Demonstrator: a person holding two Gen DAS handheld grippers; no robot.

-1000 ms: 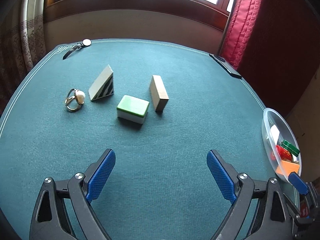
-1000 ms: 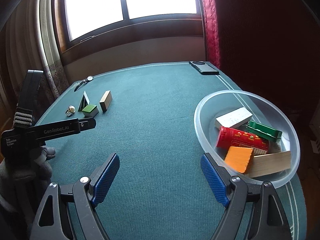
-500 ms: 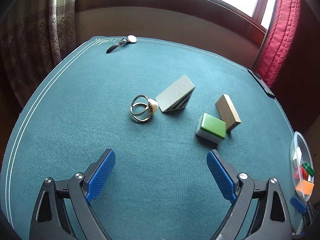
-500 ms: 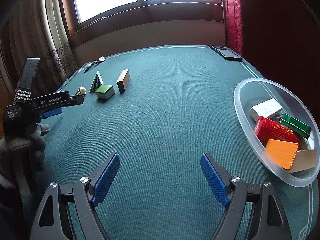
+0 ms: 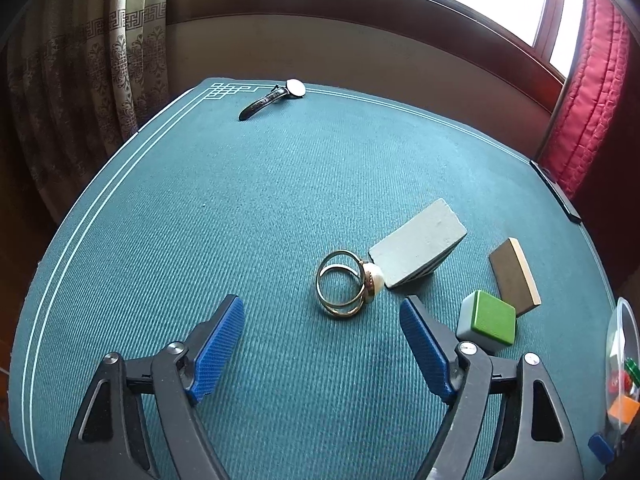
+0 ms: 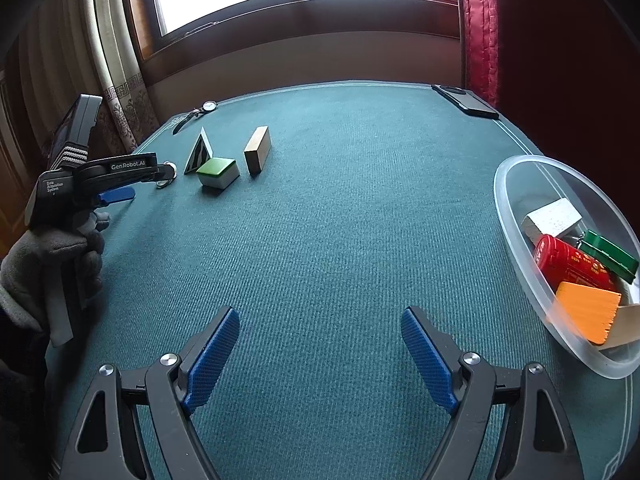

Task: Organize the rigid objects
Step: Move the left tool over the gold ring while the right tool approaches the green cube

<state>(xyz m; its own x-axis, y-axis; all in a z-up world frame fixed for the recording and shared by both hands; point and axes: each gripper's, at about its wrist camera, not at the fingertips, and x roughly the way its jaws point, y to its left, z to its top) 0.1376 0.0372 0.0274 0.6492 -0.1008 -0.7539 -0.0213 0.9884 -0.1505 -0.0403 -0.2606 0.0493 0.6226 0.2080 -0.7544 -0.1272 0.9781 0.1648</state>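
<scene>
A gold ring with a pearl (image 5: 344, 285) lies on the green cloth, just ahead of my left gripper (image 5: 322, 307) and in line with the gap between its blue pads. The jaws are closing and neither pad touches the ring. Right of the ring sit a grey striped wedge (image 5: 418, 248), a wooden block (image 5: 514, 272) and a green-topped tile (image 5: 486, 322). My right gripper (image 6: 320, 316) hangs open over bare cloth with nothing between its fingers. To its right, a clear bowl (image 6: 516, 216) holds several blocks and tins.
A wristwatch (image 5: 276, 98) lies at the table's far left corner and a dark phone (image 6: 466, 100) at the far right edge. A gloved hand (image 6: 52, 252) holds the left gripper. Curtains and a window wall stand behind the table.
The left gripper swung left from the blocks and came close to the ring, which now sits between its fingertips; its jaws have narrowed. The right gripper shifted slightly, its jaws unchanged.
</scene>
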